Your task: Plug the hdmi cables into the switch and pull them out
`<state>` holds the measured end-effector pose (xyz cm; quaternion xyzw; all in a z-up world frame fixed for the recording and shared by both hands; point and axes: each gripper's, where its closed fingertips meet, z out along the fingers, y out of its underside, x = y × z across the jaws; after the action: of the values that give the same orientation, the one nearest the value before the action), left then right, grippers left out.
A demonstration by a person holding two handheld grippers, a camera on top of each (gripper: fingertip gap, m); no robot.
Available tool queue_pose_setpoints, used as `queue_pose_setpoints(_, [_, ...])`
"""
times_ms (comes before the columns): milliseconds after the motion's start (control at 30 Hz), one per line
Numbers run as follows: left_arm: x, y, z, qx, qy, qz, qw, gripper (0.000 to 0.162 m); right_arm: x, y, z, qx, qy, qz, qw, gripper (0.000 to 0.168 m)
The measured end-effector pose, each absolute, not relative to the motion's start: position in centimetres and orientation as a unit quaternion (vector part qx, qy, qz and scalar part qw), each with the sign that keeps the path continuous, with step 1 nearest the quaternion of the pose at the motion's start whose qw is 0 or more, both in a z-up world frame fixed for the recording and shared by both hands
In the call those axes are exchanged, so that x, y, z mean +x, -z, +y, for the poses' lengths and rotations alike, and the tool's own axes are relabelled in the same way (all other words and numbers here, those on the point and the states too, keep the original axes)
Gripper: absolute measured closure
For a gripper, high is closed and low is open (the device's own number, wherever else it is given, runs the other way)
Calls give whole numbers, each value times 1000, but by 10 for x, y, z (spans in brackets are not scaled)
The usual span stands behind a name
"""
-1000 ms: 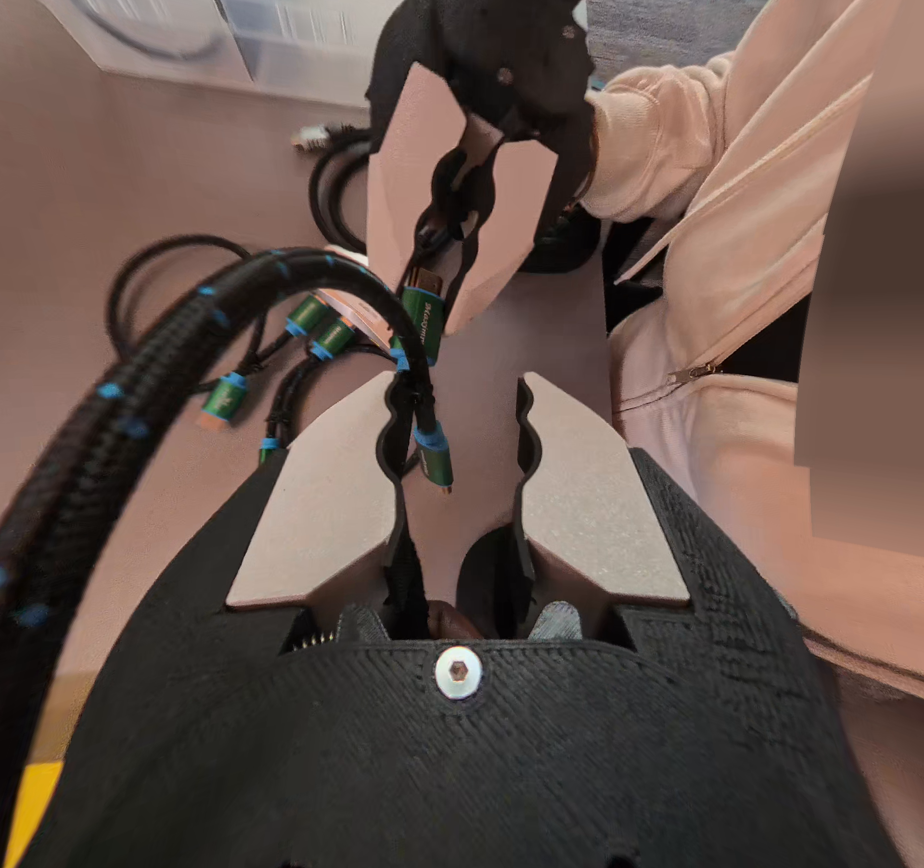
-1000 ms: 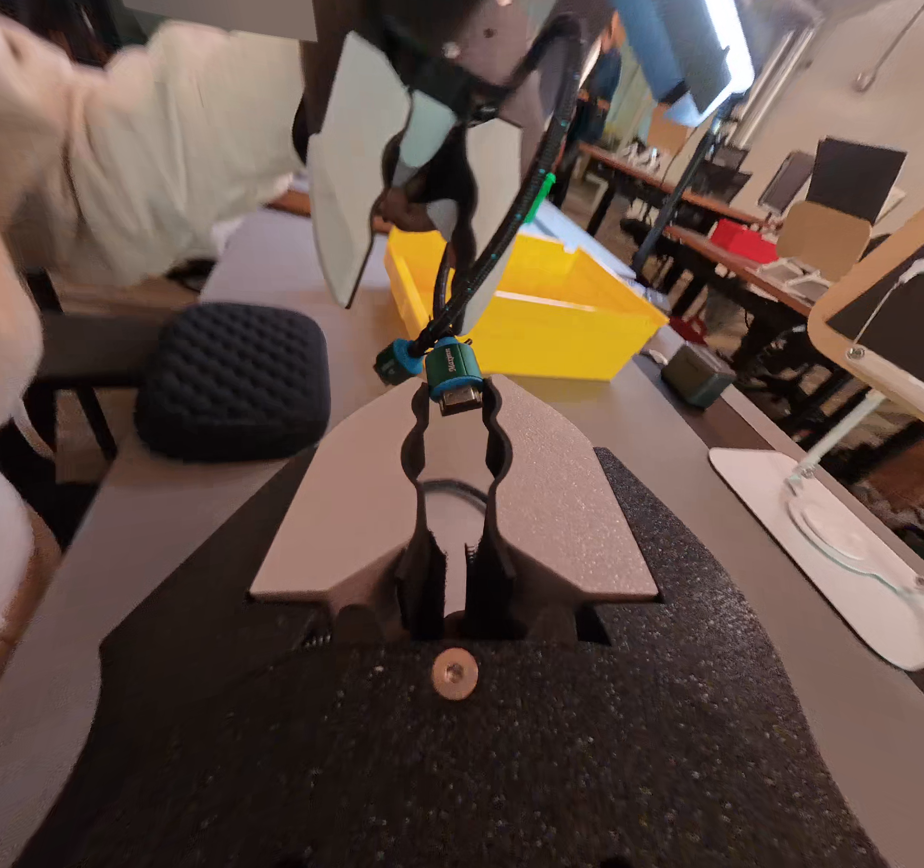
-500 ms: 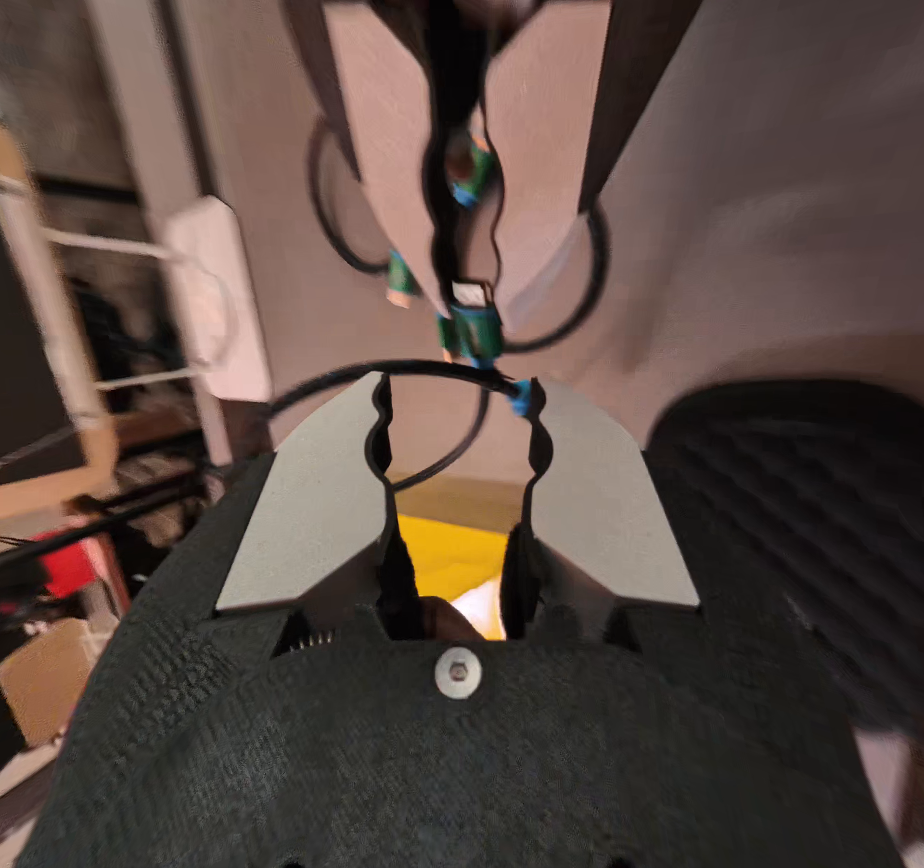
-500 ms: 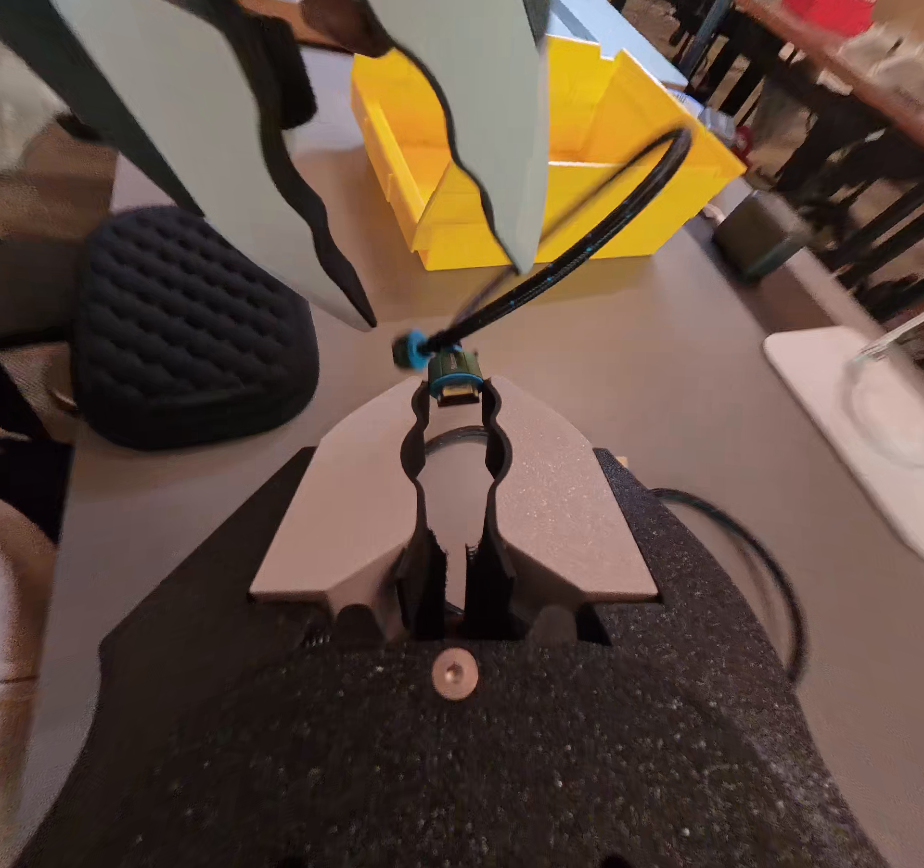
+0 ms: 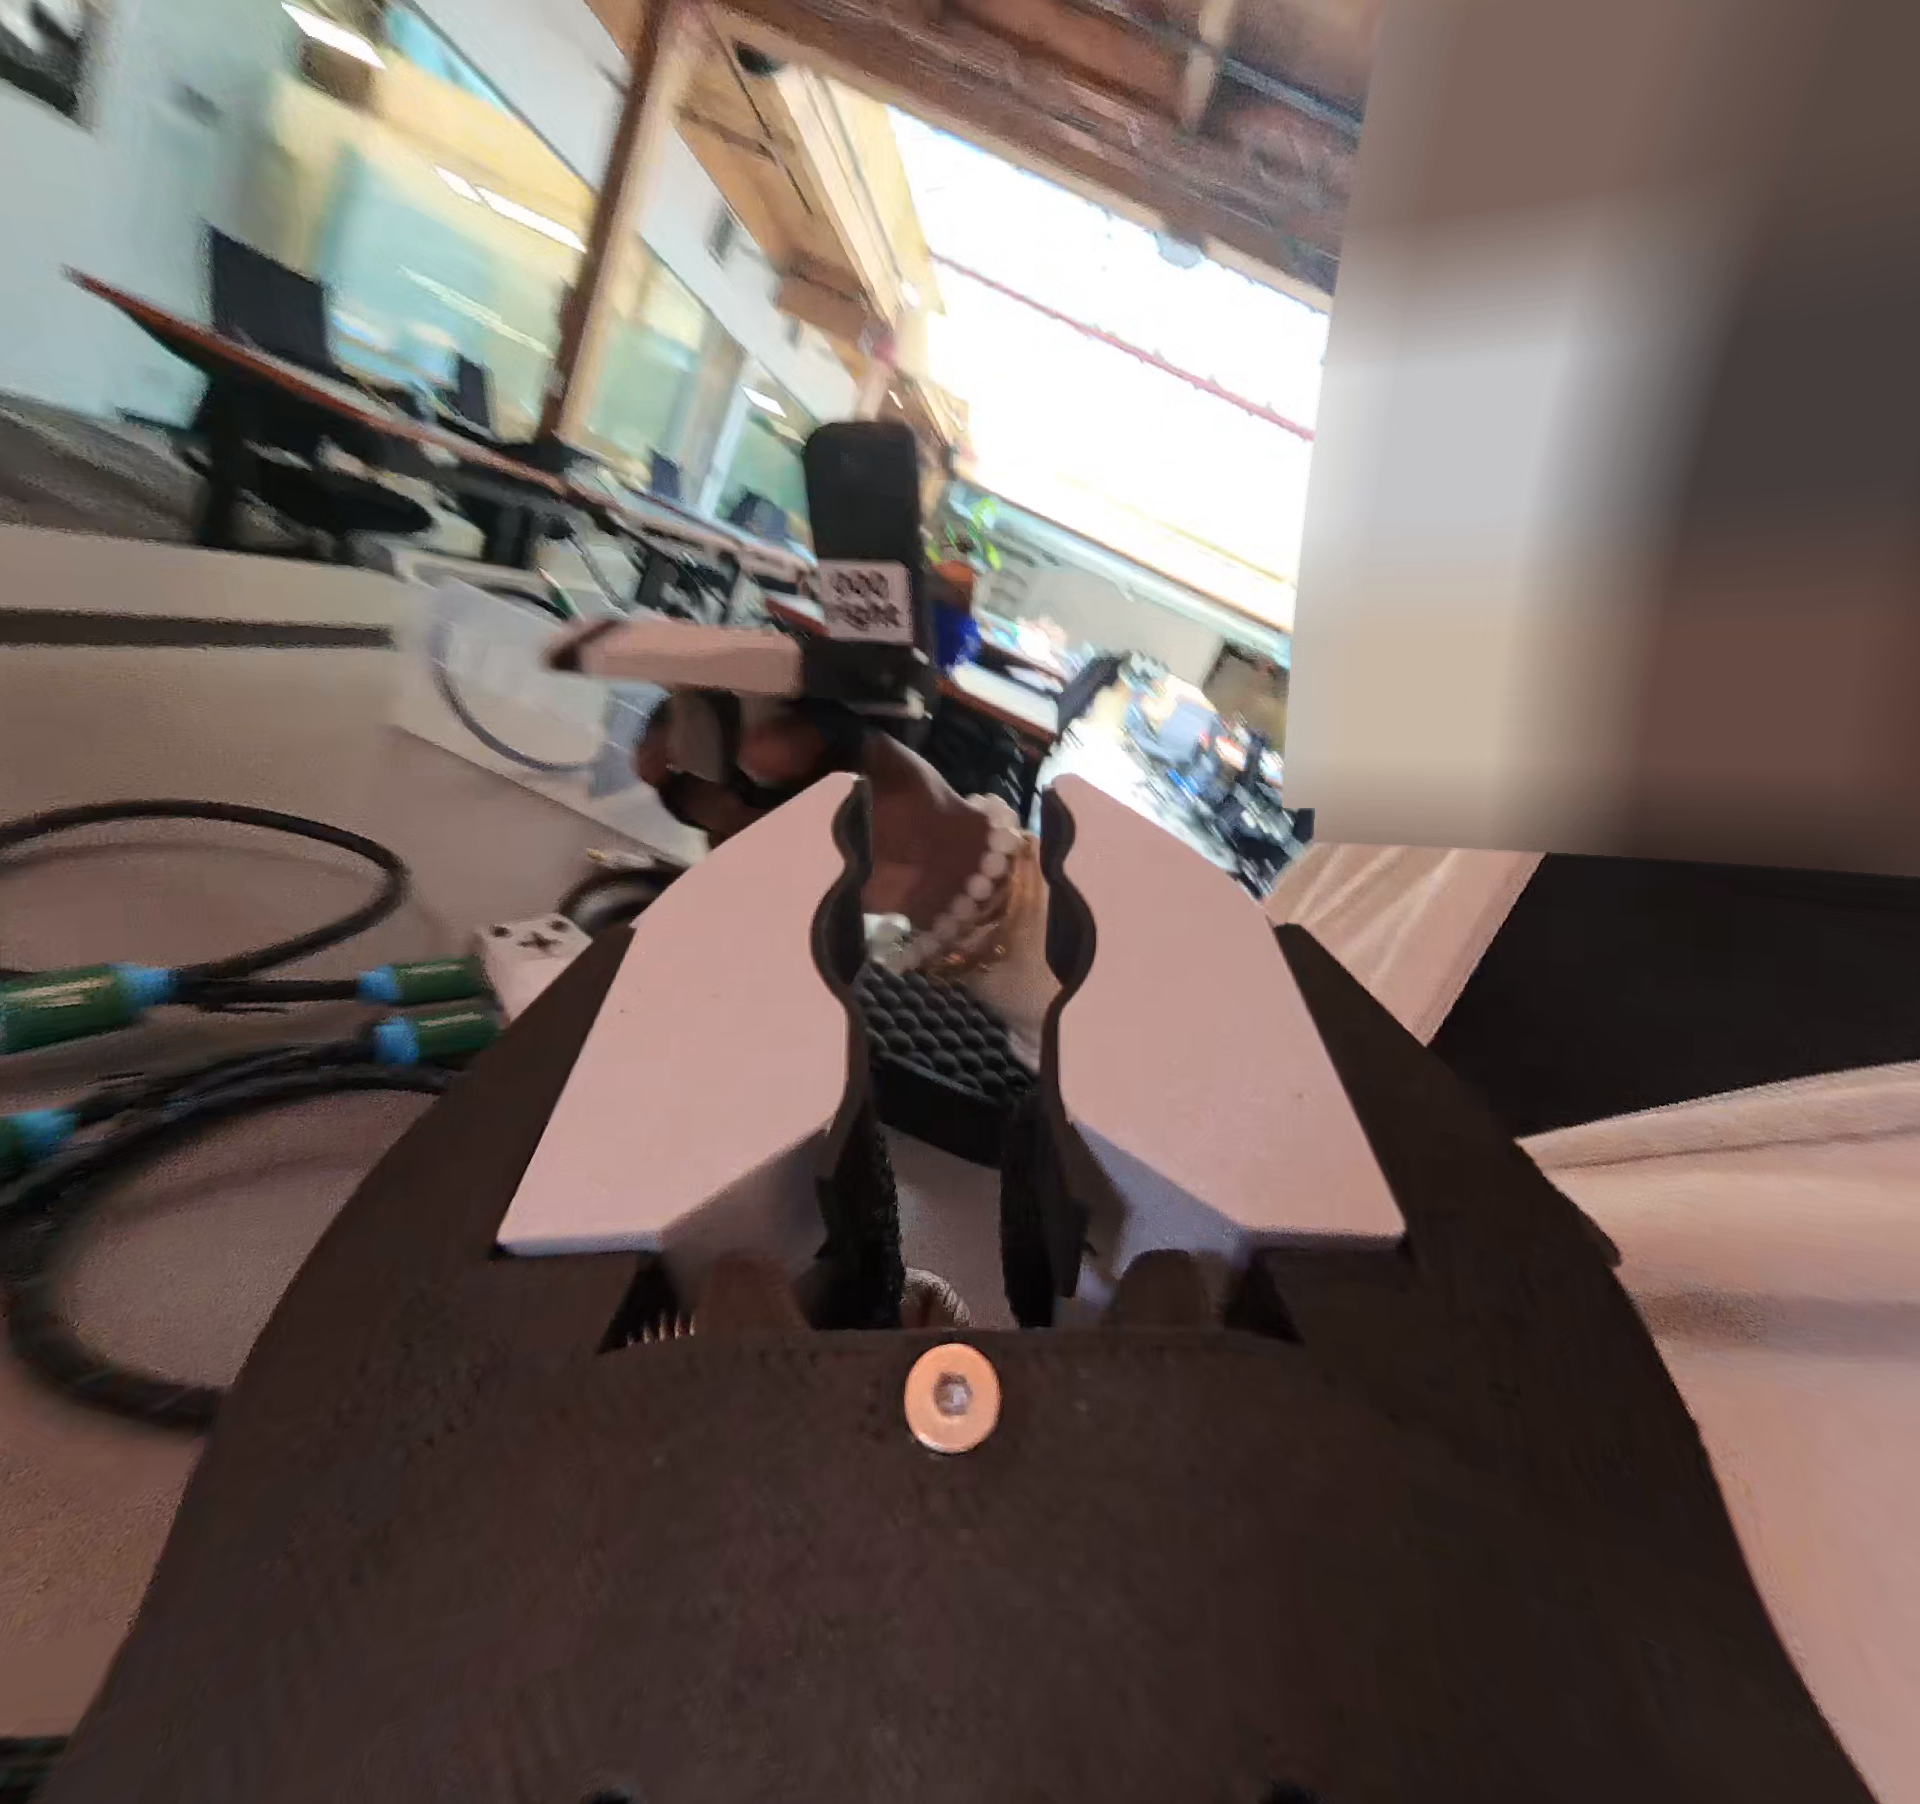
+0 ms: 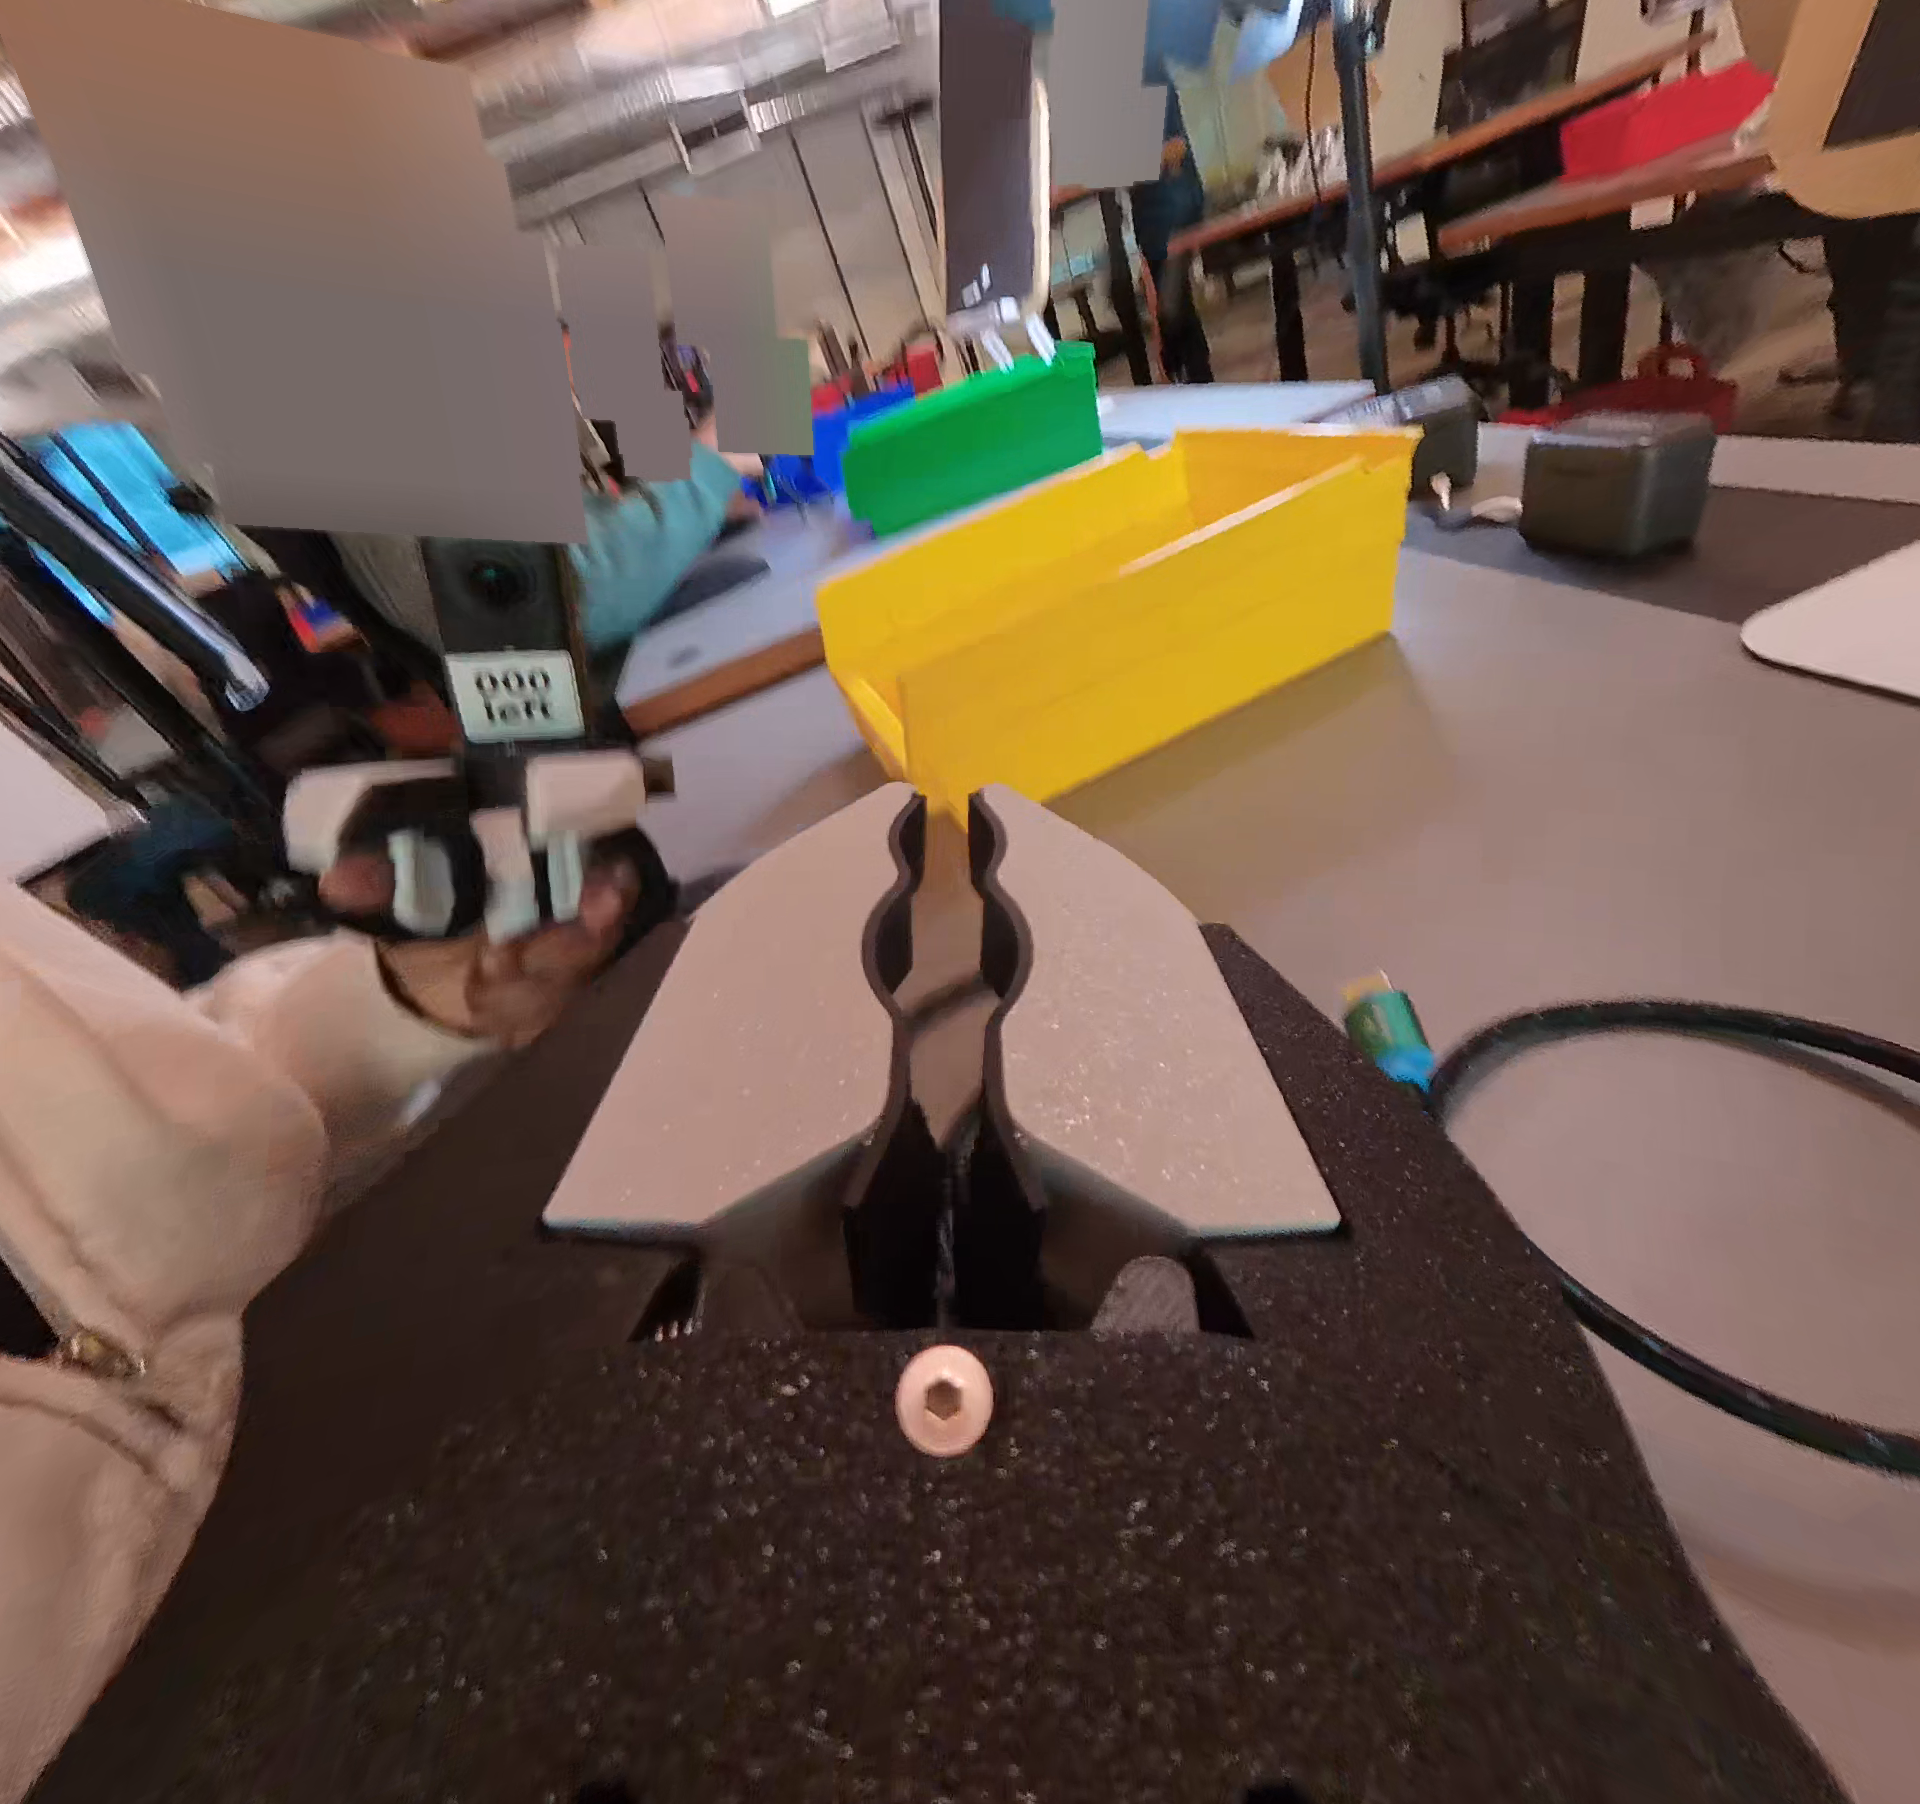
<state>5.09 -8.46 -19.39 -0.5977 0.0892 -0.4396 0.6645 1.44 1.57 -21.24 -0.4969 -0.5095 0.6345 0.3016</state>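
My left gripper is open and empty, held level above the table. My right gripper is shut on nothing. A green HDMI plug with a blue collar lies on the grey table to its right, on a looping black cable. In the left wrist view more green plugs on black braided cables lie at the left next to a small white box, partly hidden by my finger. The right gripper shows side-on behind, the left gripper shows at the left, each in a hand.
A yellow bin stands ahead of the right gripper, a green bin behind it. A dark grey box and a white base plate are at the right. A black padded cushion lies beyond my left fingers. A cream sleeve is at the left.
The right gripper has let go of the green plug, which now lies on the table, and its jaws have closed. Both grippers have swung up and apart.
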Motion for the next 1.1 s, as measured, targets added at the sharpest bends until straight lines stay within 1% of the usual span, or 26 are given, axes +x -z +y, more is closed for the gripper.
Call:
queue_pose_setpoints(100, [12, 189, -97, -600, 375, 55, 705, 133, 25, 230, 9, -506, -569, -586, 279, 149])
queue_pose_setpoints(167, [-13, 193, -106, -640, 299, 50, 706, 133, 26, 245, -4, -504, -523, -641, 249, 137])
queue_pose_setpoints(267, [-44, 197, -118, -681, 203, 40, 702, 132, 18, 267, -36, -487, -468, -707, 208, 129])
queue_pose_setpoints(367, [-65, 192, -126, -669, 160, 2, 725, 132, -2, 296, -75, -485, -426, -744, 169, 130])
queue_pose_setpoints(533, [-70, 196, -131, -653, 169, -26, 738, 132, -21, 348, -105, -497, -319, -799, 115, 132])
queue_pose_setpoints(567, [-69, 197, -132, -654, 170, -25, 736, 132, -20, 356, -106, -497, -298, -808, 105, 129])
queue_pose_setpoints(600, [-68, 200, -132, -658, 169, -22, 733, 132, -21, 356, -108, -495, -300, -809, 106, 132])
queue_pose_setpoints(633, [-68, 202, -132, -664, 167, -19, 728, 132, -20, 357, -112, -484, -303, -814, 104, 140])
queue_pose_setpoints(733, [-69, 209, -133, -677, 151, -10, 720, 132, -20, 354, -110, -471, -321, -813, 119, 146])
queue_pose_setpoints(767, [-70, 209, -133, -677, 147, -10, 721, 132, -23, 351, -106, -477, -335, -802, 132, 162])
queue_pose_setpoints(900, [-74, 209, -131, -669, 149, -27, 728, 132, -23, 322, -98, -473, -462, -736, 148, 162])
queue_pose_setpoints(1000, [-73, 214, -125, -669, 155, -52, 725, 130, -21, 286, -86, -447, -548, -679, 197, 163])
queue_pose_setpoints(1100, [-65, 216, -110, -655, 181, -96, 727, 117, -16, 241, -78, -392, -639, -601, 276, 163])
